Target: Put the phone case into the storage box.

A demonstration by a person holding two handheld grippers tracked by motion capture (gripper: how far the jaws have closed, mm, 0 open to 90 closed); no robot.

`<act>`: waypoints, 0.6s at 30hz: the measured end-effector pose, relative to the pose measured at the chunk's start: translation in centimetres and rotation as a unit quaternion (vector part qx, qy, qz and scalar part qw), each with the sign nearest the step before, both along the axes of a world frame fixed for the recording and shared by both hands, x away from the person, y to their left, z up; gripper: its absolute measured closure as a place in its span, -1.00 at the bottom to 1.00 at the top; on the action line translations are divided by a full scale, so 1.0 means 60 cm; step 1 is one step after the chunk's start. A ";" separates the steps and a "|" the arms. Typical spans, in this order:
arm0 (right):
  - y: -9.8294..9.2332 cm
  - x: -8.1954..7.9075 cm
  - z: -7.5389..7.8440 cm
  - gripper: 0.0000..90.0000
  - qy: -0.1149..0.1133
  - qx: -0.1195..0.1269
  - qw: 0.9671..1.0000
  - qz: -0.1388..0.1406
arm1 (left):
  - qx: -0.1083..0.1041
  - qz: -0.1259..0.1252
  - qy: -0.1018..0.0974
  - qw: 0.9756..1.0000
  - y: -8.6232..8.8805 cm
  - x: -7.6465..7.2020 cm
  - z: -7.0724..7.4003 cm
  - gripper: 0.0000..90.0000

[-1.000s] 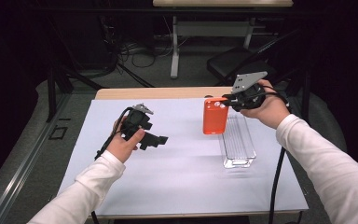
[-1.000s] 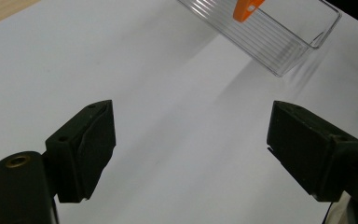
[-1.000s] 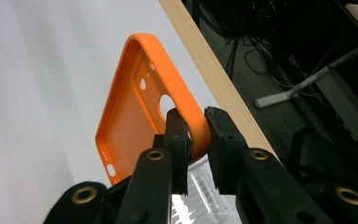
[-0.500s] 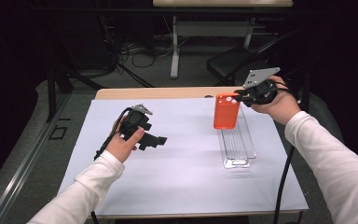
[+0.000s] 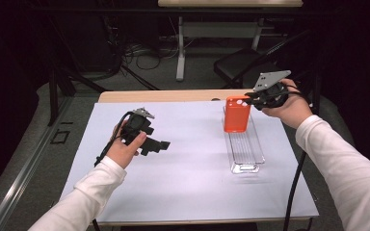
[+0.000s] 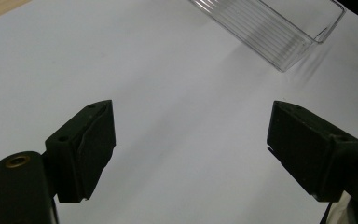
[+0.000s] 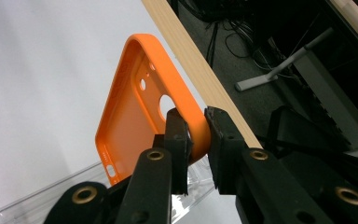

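While the right tool (image 5: 248, 101) pinched the top corner of the orange phone case (image 5: 236, 114), the case hung upright, long axis vertical, over the far end of the clear tray (image 5: 244, 153). Empty, the left tool (image 5: 160, 145) gaped wide above the table (image 5: 188, 187).

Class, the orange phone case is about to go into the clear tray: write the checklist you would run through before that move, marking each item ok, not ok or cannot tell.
1. Right gripper is shut on the rim of the orange phone case: ok.
2. Case hangs over the far end of the clear tray: ok.
3. Tray holds nothing in the part seen in the high view: ok.
4. Left gripper is open, holds nothing and stays apart from the tray: ok.
5. Case's lower edge is clear of the tray wall: cannot tell.
6. Tray lies flat on the white sheet: ok.
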State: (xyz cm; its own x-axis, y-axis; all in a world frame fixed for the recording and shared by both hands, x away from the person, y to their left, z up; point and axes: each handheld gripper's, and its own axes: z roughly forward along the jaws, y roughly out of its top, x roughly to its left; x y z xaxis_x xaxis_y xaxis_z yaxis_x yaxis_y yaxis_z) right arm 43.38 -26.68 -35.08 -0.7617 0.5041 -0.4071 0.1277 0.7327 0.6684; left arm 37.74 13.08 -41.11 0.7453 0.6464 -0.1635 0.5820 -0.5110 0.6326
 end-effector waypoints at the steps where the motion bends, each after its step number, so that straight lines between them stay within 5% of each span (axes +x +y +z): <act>1: -0.002 0.000 0.000 0.77 -0.001 -0.002 1.000 -0.002 | 0.000 0.001 0.000 1.000 -0.001 0.000 -0.001 -0.65; 18: -0.033 0.029 -0.025 0.77 -0.032 -0.015 0.999 -0.012 | 0.005 0.004 0.003 1.000 -0.005 0.000 -0.001 -0.65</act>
State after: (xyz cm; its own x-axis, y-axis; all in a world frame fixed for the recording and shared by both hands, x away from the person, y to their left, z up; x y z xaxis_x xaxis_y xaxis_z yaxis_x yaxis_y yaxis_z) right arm 45.11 -28.67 -36.61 -0.7216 0.5080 -0.4703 0.1028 0.7504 0.6529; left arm 37.72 12.80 -41.20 0.7397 0.6535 -0.1606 0.5893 -0.5137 0.6236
